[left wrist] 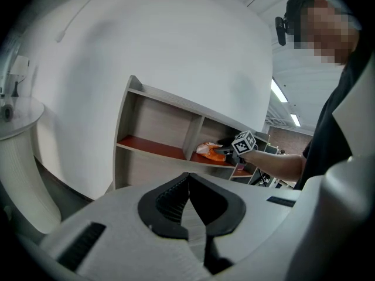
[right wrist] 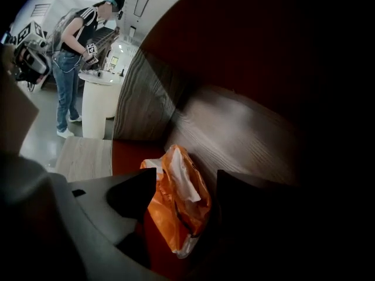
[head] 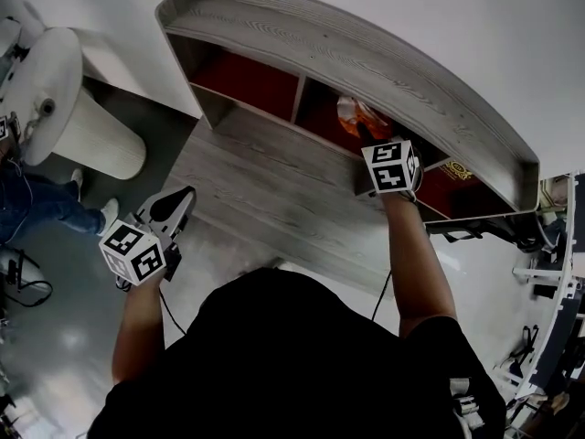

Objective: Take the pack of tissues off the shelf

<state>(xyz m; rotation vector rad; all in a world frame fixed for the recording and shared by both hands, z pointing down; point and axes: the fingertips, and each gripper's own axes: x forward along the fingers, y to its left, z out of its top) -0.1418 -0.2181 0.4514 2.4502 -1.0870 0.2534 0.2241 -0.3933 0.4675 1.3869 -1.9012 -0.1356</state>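
Note:
The orange and white pack of tissues [head: 355,115] lies on the red floor of the middle compartment of the grey wooden shelf [head: 366,53]. My right gripper [head: 366,137] reaches into that compartment. In the right gripper view its jaws stand wide open either side of the pack [right wrist: 179,198], and the right gripper [right wrist: 184,183] does not squeeze it. The left gripper view shows the pack [left wrist: 208,151] and the right gripper [left wrist: 227,152] from afar. My left gripper [head: 181,199] hangs low at the left, away from the shelf [left wrist: 158,104], and the left gripper [left wrist: 187,177] is shut and empty.
A white round pedestal table [head: 55,90] stands left of the shelf, with a person in jeans [right wrist: 70,57] beside it. A wooden ledge [head: 265,181] juts out below the compartments. The left compartment [head: 247,80] holds nothing. Dark stands and cables [head: 548,273] crowd the right edge.

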